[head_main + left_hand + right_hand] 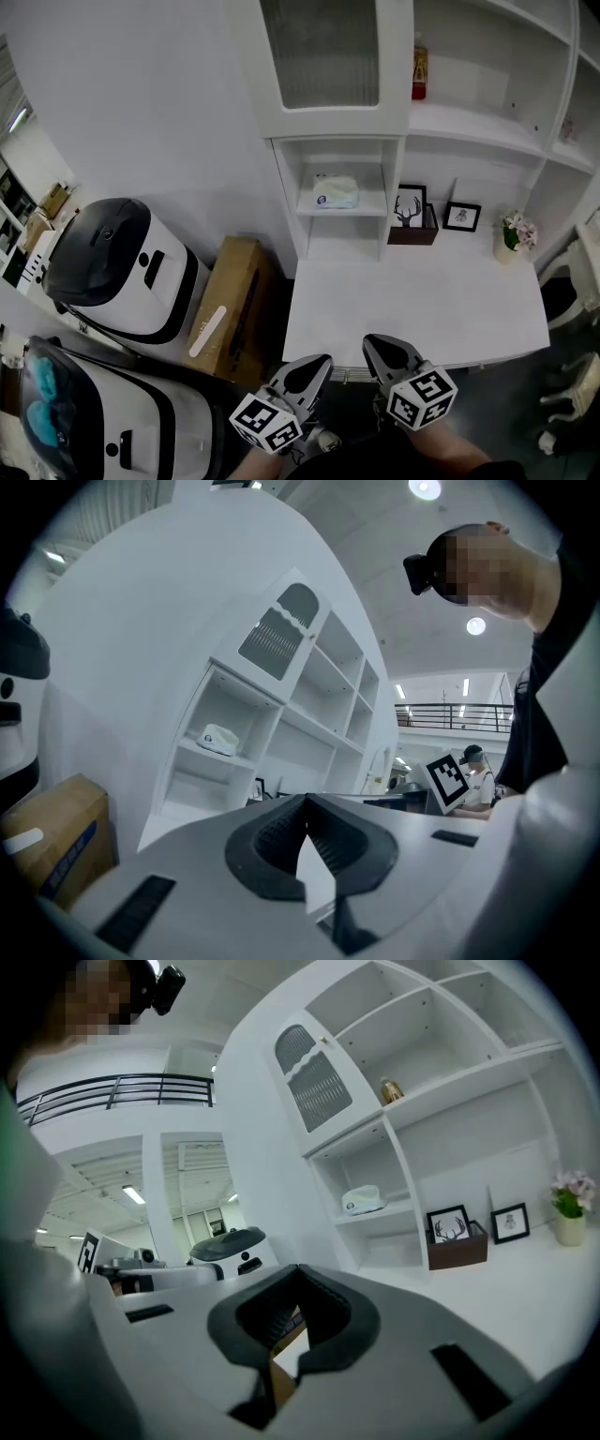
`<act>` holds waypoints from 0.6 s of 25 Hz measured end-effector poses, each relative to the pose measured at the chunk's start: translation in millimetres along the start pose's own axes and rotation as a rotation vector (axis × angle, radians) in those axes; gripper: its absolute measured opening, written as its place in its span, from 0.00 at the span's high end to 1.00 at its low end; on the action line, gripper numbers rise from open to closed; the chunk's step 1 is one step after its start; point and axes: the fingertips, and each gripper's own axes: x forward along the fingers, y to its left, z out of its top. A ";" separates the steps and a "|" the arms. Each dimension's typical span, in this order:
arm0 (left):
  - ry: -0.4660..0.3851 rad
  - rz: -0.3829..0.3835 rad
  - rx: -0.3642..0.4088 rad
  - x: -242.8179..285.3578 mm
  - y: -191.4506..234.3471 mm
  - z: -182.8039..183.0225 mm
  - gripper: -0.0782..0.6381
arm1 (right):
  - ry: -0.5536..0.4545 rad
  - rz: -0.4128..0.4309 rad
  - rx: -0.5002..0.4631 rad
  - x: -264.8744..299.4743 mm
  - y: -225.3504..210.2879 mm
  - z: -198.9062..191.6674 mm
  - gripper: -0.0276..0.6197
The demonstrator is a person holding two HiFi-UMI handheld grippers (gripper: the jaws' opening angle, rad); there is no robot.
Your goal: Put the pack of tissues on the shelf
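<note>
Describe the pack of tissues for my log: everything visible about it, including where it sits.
The pack of tissues is a small, soft-looking, pillow-shaped bundle in pale, whitish wrapping with a small dark mark on its front; the print is too small to read. It lies flat and unopened, as far as can be seen, on the board of a narrow open compartment in the white shelf unit, under the ribbed-glass door. Only that board touches it; nothing else shares the compartment.
</note>
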 end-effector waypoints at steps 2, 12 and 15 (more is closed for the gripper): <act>0.003 -0.014 -0.001 -8.3 -1.7 -2.6 0.88 | -0.001 -0.012 0.003 -4.9 8.4 -5.8 0.95; 0.006 -0.046 -0.012 -45.8 -6.6 -14.0 0.88 | 0.004 -0.035 0.007 -17.6 45.1 -29.9 0.95; -0.002 -0.044 -0.009 -55.0 -8.2 -13.7 0.88 | 0.006 -0.031 0.009 -19.3 52.4 -33.0 0.95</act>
